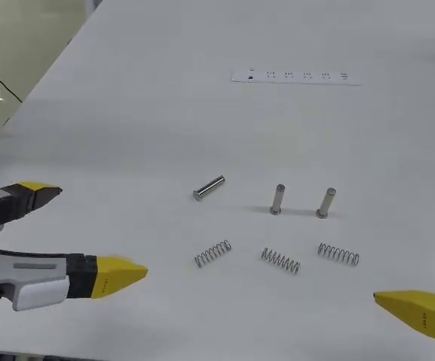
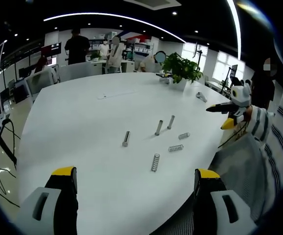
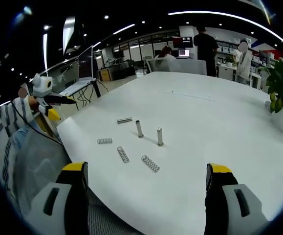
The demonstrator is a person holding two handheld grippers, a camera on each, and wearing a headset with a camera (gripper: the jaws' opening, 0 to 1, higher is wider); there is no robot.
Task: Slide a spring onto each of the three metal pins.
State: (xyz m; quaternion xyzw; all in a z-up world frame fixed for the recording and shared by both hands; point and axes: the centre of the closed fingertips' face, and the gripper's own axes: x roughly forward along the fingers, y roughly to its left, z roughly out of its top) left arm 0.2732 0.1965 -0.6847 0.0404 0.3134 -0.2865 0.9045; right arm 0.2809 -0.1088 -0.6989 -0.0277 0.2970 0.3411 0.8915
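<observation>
Lying loose, the springs (image 1: 280, 260) look light and squashy; pinch mid-coil gently. Left claw (image 2: 136, 178) and right claw (image 3: 146, 181) gape apart.

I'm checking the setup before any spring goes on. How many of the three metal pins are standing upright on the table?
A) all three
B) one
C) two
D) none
C: in the head view the middle pin and the right pin stand upright, while the left pin lies on its side.
</observation>
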